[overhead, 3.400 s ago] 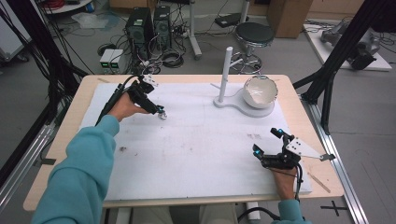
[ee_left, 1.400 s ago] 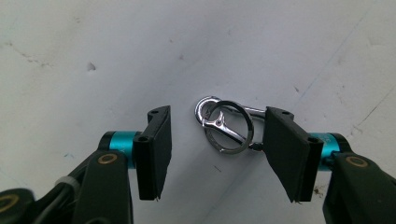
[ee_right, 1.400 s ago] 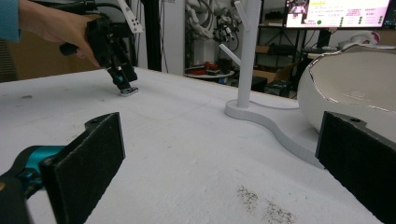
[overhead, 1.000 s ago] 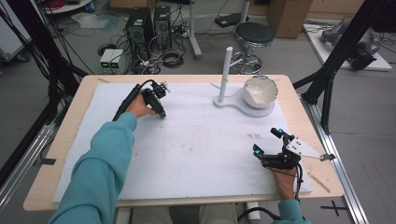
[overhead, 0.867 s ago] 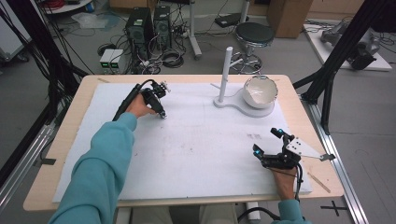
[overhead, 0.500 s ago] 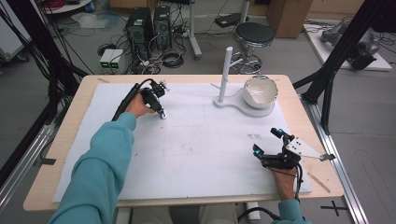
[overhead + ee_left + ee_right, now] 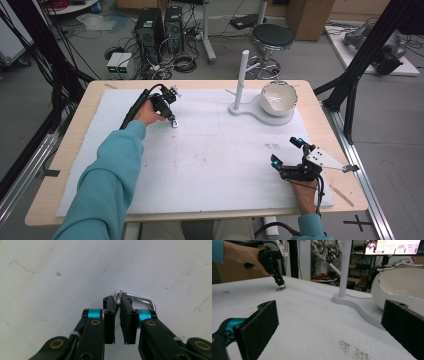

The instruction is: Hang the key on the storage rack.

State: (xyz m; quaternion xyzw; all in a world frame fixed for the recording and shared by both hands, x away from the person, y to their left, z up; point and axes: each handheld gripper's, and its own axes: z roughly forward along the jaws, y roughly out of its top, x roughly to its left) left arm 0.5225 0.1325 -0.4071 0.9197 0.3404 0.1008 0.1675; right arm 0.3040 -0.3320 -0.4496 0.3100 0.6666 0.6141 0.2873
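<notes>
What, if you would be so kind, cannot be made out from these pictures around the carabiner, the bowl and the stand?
- Carabiner: in the left gripper view, the left claw covers its near part; in the high view it is too small to read.
- Bowl: its right side is cut off by the right gripper view's edge; any contents cannot be told.
- Stand: its top is cut off by the right gripper view's upper edge.

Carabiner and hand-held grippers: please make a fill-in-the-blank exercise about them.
1. The left hand-held gripper is shut on a silver ____.
2. The right hand-held gripper has its jaws ____.
3. The carabiner lies on the ____ mat.
4. Beside the stand sits a white ____.

Missing words: carabiner; open; white; bowl
</notes>
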